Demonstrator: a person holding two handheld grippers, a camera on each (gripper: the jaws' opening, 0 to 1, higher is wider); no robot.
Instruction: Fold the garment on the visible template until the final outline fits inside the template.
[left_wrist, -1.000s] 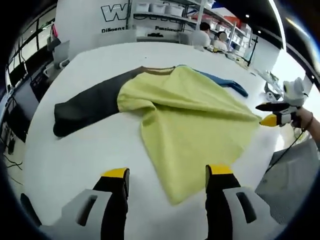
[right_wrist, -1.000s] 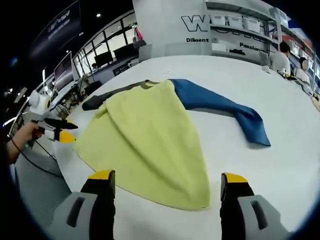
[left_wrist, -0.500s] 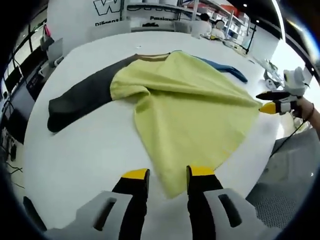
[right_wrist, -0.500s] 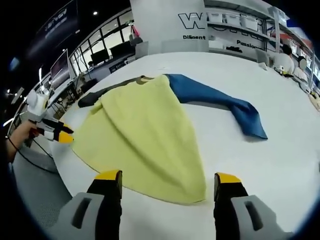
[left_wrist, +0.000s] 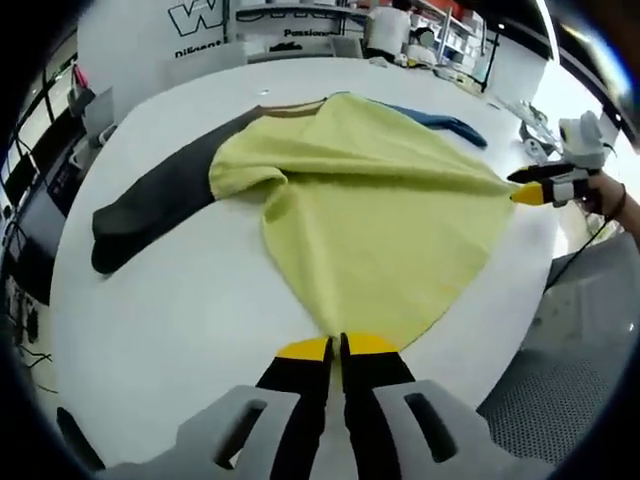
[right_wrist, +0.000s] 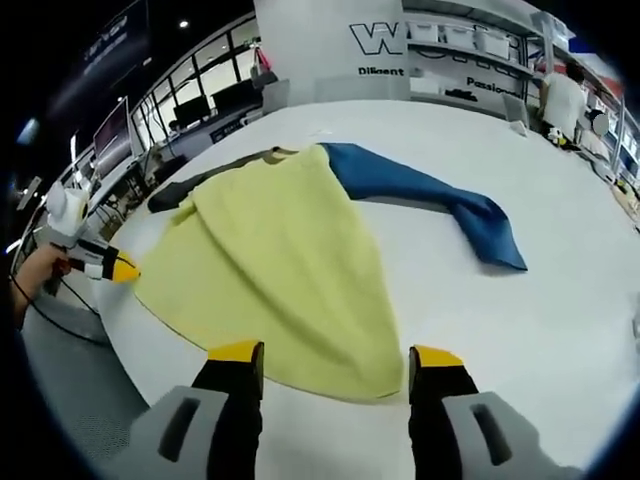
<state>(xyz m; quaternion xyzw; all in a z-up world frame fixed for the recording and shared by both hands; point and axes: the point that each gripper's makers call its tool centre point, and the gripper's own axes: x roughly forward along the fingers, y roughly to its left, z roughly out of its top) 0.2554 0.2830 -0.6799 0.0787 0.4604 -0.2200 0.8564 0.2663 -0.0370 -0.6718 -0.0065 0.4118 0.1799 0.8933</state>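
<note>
Left gripper view: the white table (left_wrist: 150, 300) spreads wide under me, and the garment (left_wrist: 380, 230) lies flat across it, yellow body toward me, dark grey sleeve (left_wrist: 160, 200) out one side, blue sleeve (right_wrist: 430, 195) out the other. My left gripper (left_wrist: 335, 350) has its jaws pressed together on the near yellow corner of the hem. My right gripper (right_wrist: 335, 355) hangs with jaws apart, straddling the other hem corner, fabric lying between them on the table.
</note>
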